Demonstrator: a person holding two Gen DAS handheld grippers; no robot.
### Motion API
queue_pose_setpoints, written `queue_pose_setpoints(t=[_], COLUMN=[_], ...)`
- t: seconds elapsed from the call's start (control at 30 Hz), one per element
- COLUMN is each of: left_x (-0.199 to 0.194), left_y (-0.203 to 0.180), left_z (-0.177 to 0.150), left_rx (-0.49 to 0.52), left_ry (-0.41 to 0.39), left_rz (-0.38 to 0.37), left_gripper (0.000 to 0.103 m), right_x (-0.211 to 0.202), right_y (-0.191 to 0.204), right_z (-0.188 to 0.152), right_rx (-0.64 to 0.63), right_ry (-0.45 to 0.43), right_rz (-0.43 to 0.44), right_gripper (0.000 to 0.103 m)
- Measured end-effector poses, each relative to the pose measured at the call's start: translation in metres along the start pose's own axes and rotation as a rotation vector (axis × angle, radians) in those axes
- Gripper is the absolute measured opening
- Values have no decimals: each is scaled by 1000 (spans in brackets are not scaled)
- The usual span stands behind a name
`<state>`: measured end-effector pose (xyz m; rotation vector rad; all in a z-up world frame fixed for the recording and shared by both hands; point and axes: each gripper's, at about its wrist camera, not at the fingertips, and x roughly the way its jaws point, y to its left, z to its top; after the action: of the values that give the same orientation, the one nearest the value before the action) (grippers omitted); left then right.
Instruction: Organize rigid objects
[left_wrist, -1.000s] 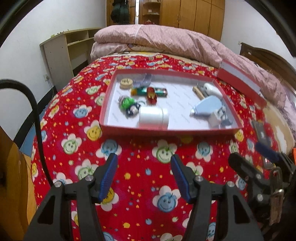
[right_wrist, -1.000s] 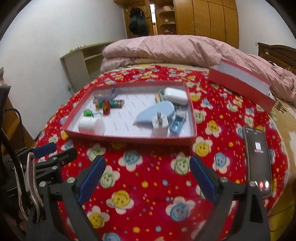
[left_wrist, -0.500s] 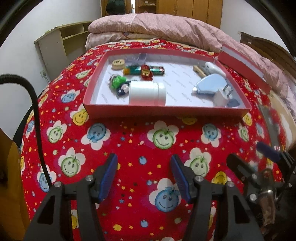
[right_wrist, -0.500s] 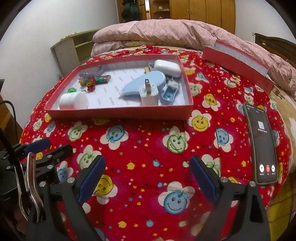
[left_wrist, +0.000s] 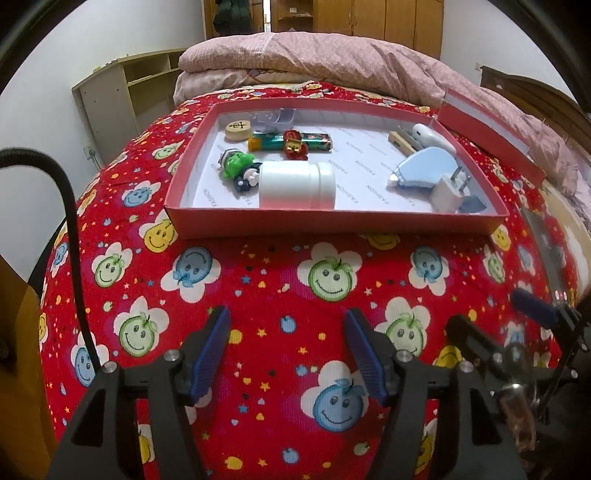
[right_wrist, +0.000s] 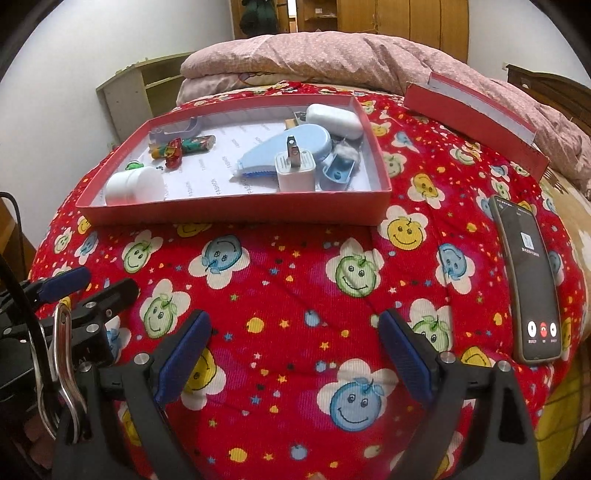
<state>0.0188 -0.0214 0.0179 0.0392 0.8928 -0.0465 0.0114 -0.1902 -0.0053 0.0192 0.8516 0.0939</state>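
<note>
A shallow red box (left_wrist: 332, 223) (right_wrist: 236, 216) lies on the red smiley bedspread and holds several small items. Among them are a white jar on its side (left_wrist: 297, 184) (right_wrist: 135, 186), a green figure (left_wrist: 236, 164), a red figure (left_wrist: 294, 144), a wooden disc (left_wrist: 238, 130), a green wrapped bar (left_wrist: 314, 140), a blue tape dispenser (left_wrist: 424, 166) (right_wrist: 286, 151), a white charger plug (left_wrist: 448, 190) (right_wrist: 295, 171) and a white case (right_wrist: 334, 120). My left gripper (left_wrist: 288, 350) is open and empty, short of the box. My right gripper (right_wrist: 295, 354) is open and empty too.
The box's red lid (right_wrist: 472, 123) (left_wrist: 487, 131) lies at the back right against a pink duvet (right_wrist: 351, 59). A phone with a lit screen (right_wrist: 528, 280) lies right of the right gripper. A wooden shelf unit (left_wrist: 122, 99) stands left of the bed.
Both grippers have moved forward toward the red box, which now looks larger and nearer. Both stay open and empty.
</note>
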Motion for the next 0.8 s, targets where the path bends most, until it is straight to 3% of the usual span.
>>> queue_pose_setpoints(t=[0.8], left_x=[1], left_y=[1], left_z=[0], left_rx=[-4], left_ry=[3], left_rz=[9], left_gripper=[73], right_x=[0], right_y=[-1], right_z=[-1], right_rx=[1], right_ry=[-1], right_rz=[1], right_gripper=[95])
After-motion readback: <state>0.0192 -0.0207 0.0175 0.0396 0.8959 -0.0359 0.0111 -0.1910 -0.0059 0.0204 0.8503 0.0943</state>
